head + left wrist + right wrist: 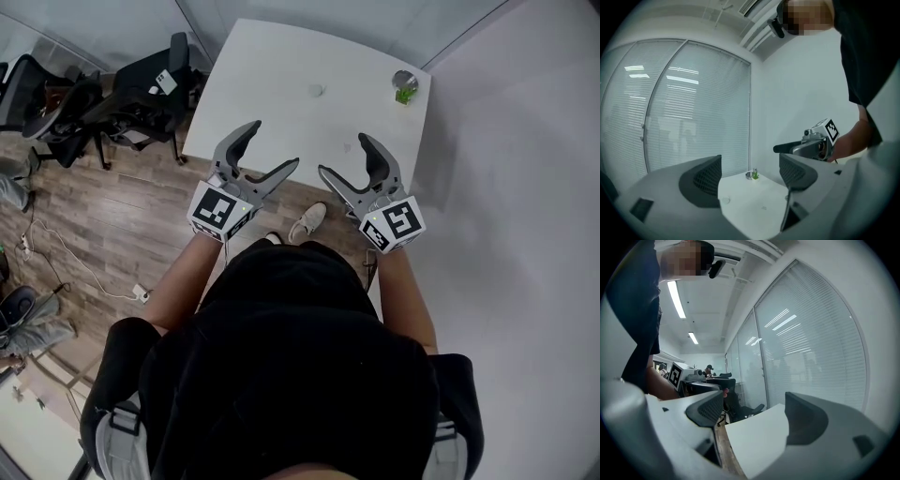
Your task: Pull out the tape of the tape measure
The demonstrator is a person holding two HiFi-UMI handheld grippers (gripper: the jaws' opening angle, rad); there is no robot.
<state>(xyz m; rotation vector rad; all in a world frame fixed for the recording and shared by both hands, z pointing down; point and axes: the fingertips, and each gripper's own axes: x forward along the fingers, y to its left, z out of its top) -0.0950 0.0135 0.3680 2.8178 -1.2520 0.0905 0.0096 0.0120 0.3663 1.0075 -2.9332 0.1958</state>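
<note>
Both grippers hang open and empty over the near edge of a white table. In the head view, my left gripper is on the left and my right gripper on the right, jaws aimed toward each other and away from me. At the far right corner sits a small round silver object with a green part; too small to tell whether it is the tape measure. It appears far off between the left jaws. The left gripper view also catches the right gripper.
A tiny pale speck lies mid-table toward the back. Black office chairs stand on the wooden floor left of the table. A white wall runs along the right, and glass partitions with blinds stand behind the table.
</note>
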